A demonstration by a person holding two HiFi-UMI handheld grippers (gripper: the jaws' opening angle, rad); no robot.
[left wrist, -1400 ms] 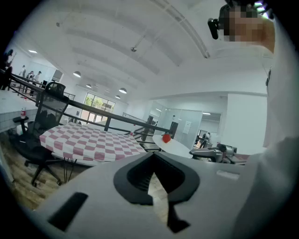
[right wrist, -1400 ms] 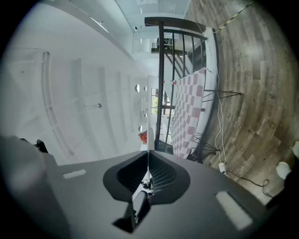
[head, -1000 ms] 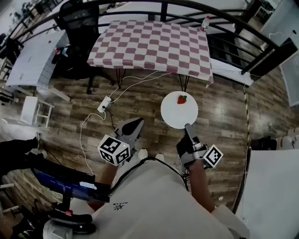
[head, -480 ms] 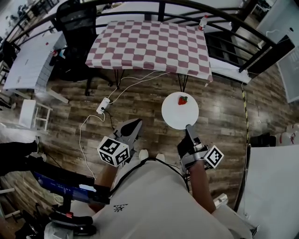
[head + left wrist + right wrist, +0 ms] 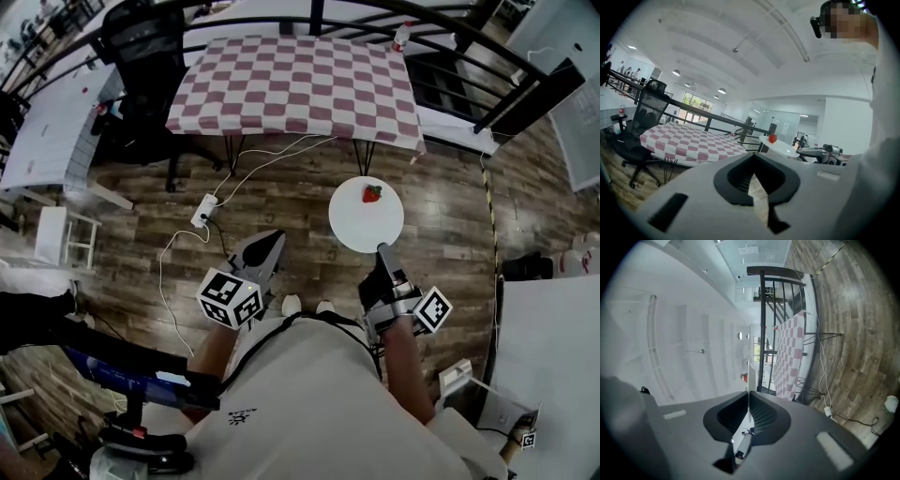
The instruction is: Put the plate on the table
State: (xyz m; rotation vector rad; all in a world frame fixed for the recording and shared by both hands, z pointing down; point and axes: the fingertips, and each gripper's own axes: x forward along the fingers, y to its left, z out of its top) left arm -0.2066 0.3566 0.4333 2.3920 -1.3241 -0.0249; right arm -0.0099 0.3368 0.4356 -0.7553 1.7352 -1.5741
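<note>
1. Right gripper (image 5: 381, 251): your jaws are clenched on the near rim of the round white plate (image 5: 364, 223). The right gripper view shows that rim (image 5: 748, 376) edge-on, pinched between the pads.
2. Left gripper (image 5: 273, 246): the jaws are closed together and carry nothing, as far as its own view lets me judge. Only a thin sliver shows between them. It hangs left of the plate, well apart from it.
3. Location of the plate: you hold it roughly level over the brown plank floor (image 5: 441, 216), short of the near edge of the table with the red-and-white checked cloth (image 5: 291, 80). It touches nothing but your right jaws.
4. Load: a small red strawberry (image 5: 372, 193) lies near the plate's far edge, opposite the grip.
5. Governing relation:
   - The table lies ahead of the right jaws, beyond the plate's far rim, and its near right corner is the closest part.
   - The plate is round and has no long axis to align.
   - The table's longer side runs across your line of approach.
   - The right hand has the plate; the left is idle.
6. Judgement: the plate must travel forward over the table's near edge. Keep it level, or the strawberry may roll off the far edge.
7. Count: one plate, one strawberry, one checked table, two grippers, and one black mesh office chair (image 5: 141, 42) by the table's left edge.
</note>
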